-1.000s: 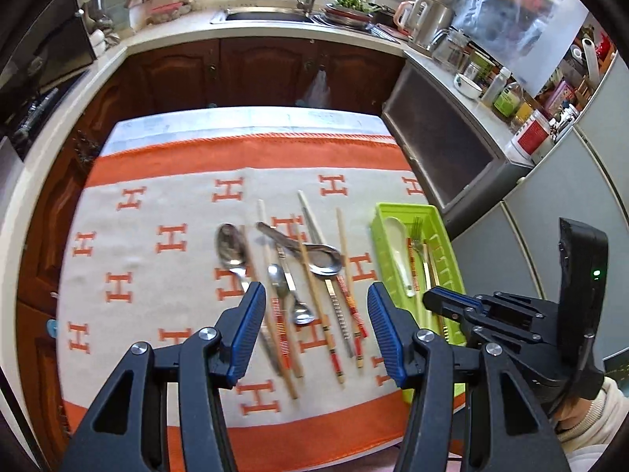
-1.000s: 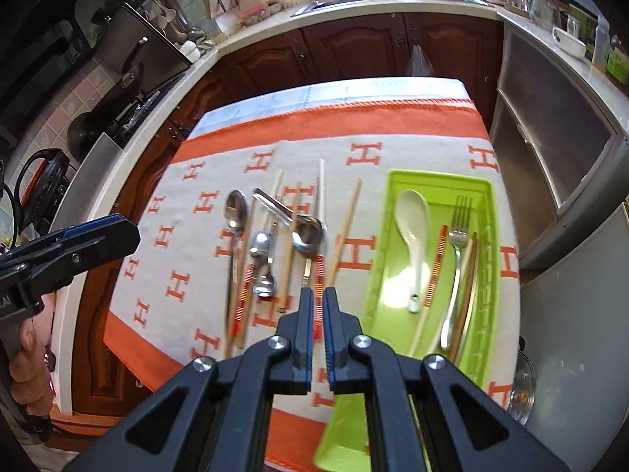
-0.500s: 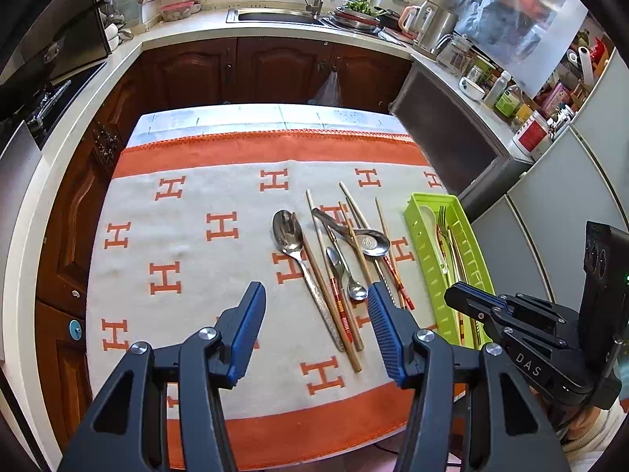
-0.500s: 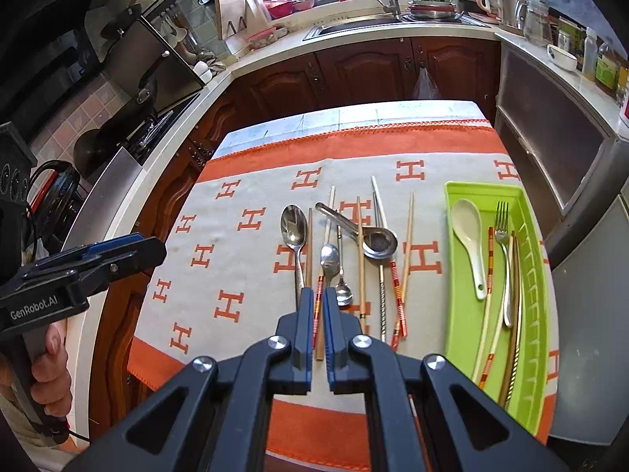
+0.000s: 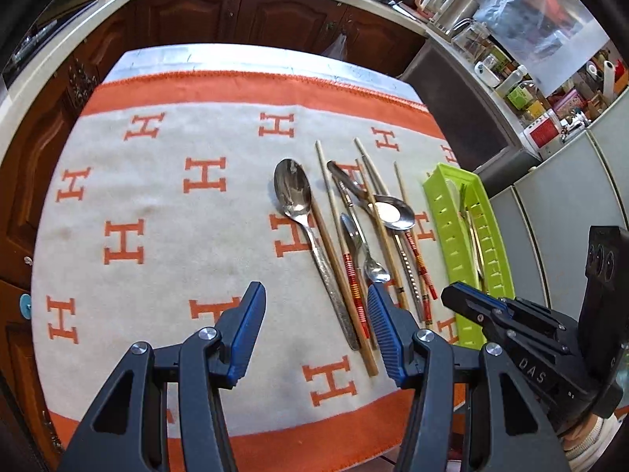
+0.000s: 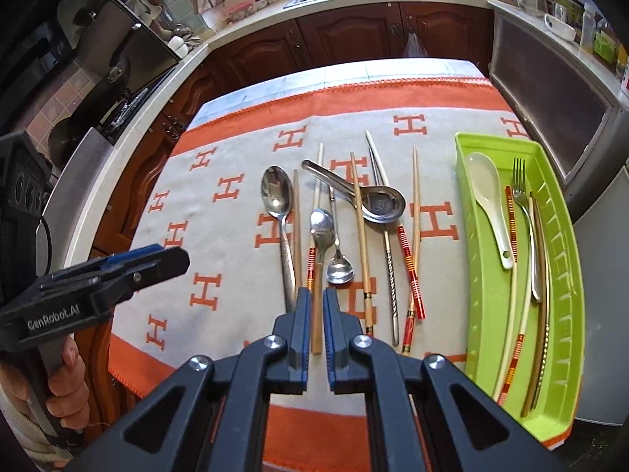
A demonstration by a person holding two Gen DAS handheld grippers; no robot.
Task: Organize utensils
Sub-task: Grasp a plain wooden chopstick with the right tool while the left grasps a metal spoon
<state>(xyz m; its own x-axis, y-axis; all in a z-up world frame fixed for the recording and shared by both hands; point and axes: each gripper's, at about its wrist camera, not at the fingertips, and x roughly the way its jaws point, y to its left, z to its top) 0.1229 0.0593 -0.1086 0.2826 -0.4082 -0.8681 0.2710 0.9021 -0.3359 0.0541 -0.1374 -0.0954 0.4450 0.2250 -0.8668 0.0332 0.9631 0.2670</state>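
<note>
Several loose utensils lie on the orange-and-cream cloth (image 6: 220, 212): a large steel spoon (image 6: 277, 196), a medium spoon (image 6: 322, 224), a small spoon (image 6: 340, 269), a round soup spoon (image 6: 383, 204) and several chopsticks (image 6: 407, 267). The green tray (image 6: 471, 275) at the right holds a white ceramic spoon (image 6: 487, 196), a fork (image 6: 523, 204) and chopsticks. My right gripper (image 6: 316, 295) is shut, hovering over the near ends of the loose utensils; a wooden chopstick (image 6: 316, 330) on the cloth shows through its narrow gap. My left gripper (image 5: 314, 299) is open and empty, just left of the large spoon's handle (image 5: 330, 283).
The cloth covers a small table ringed by dark wood cabinets (image 5: 275, 15) and a counter with a sink. The green tray (image 5: 468, 244) sits at the table's right edge beside grey appliances (image 5: 550, 204). A hand (image 6: 63, 385) holds the left gripper at the table's left corner.
Both grippers have come lower and nearer the cloth. The right one has slid left, away from the tray to over the loose utensils; the left one has shifted left of them. Jaws unchanged.
</note>
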